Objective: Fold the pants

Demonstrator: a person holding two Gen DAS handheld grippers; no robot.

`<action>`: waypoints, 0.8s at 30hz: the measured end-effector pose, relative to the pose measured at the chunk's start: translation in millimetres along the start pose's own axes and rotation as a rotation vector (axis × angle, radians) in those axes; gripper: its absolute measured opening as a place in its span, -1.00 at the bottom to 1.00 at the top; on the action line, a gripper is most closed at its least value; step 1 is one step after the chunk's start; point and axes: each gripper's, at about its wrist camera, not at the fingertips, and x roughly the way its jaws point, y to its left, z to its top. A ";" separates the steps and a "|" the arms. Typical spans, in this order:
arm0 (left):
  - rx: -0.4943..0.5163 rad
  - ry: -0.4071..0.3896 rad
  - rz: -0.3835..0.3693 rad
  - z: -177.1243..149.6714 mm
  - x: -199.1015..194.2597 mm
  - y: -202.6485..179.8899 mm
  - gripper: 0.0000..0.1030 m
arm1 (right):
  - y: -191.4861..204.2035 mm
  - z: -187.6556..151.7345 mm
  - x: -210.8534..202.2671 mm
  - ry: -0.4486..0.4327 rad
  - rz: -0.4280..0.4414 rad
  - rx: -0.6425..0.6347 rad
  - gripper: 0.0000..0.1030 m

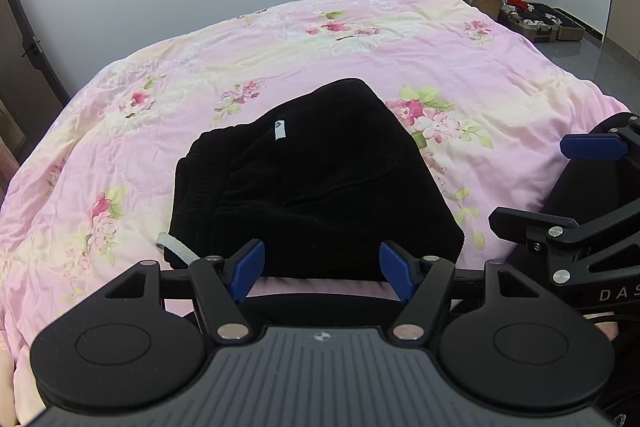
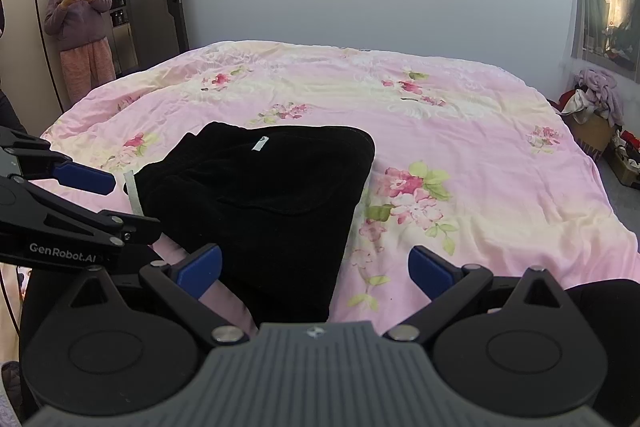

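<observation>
Pants (image 1: 316, 183) folded on bed (image 1: 460, 67), long axis 12–6; we hover left hand-held gripper (image 1: 322, 273) nearer, right hand-held gripper (image 2: 314, 273) at 11; both wide open, empty.

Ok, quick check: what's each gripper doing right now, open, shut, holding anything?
Left gripper: open, holding nothing, at the near edge of the folded black pants.
Right gripper: open, holding nothing.

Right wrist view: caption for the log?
Both hand-held grippers open above folded black pants on a floral pink bedspread.
</observation>
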 end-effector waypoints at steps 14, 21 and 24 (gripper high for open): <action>-0.001 -0.001 0.000 0.4 -1.7 -1.7 0.52 | -2.3 -1.3 -2.5 0.005 -0.002 0.003 0.87; 0.000 -0.001 0.001 1.5 -3.3 -4.3 0.52 | -3.6 -1.8 -2.8 0.007 -0.002 0.005 0.87; -0.002 -0.002 0.000 1.7 -3.5 -4.8 0.52 | -3.6 -1.7 -2.6 0.009 -0.004 0.005 0.87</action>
